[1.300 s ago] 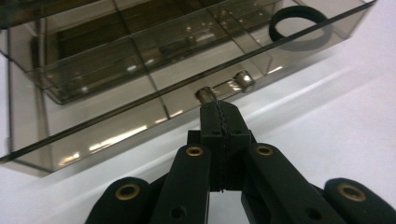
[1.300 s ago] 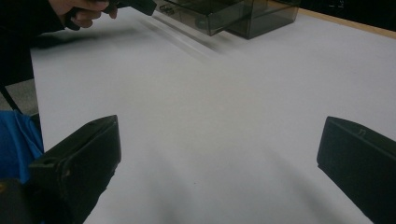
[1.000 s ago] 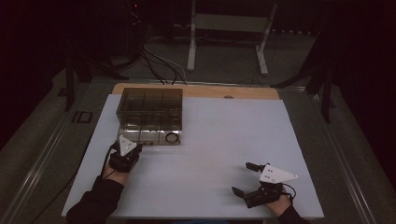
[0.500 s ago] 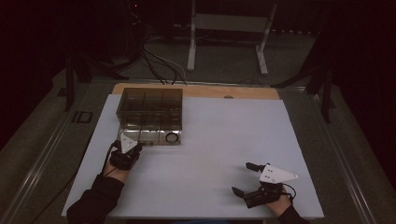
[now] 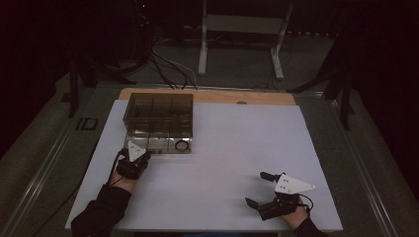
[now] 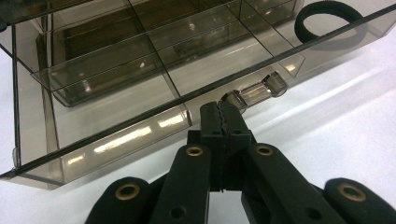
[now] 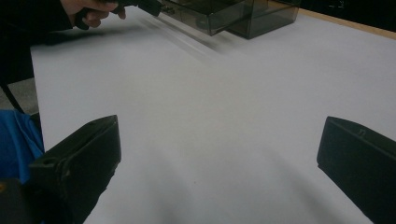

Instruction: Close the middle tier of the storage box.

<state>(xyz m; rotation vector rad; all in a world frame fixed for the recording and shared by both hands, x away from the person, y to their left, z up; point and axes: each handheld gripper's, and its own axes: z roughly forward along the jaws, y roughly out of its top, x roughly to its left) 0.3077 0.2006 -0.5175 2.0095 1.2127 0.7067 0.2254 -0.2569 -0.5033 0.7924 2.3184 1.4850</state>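
Plastic box point(image 5: 159, 118) sits at the far left of the white tabletop point(image 5: 237, 148). It is see-through and smoky brown, with walls inside that split it into many small rooms. A drawer point(image 6: 154, 88) at the bottom sticks out toward the person. In the high view a black ring point(image 5: 182, 146) lies in the drawer's right front corner. In the left gripper view the same ring point(image 6: 329, 21) shows at the top right, behind the clear wall.

A small clear handle point(image 6: 254, 92) sticks out from the front of the drawer. The left gripper point(image 6: 223, 122) points right at the drawer front, and its tips are just beside the left end of that handle. Its jaws are pressed tight together with nothing between them. I cannot tell if the tips touch the handle.

In the high view the left gripper point(image 5: 134, 157) is just in front of the box, with a dark sleeve point(image 5: 101, 215) behind it.

The right gripper point(image 5: 262, 190) rests far from the box, near the front right edge of the tabletop. Its jaws are spread wide and hold nothing.
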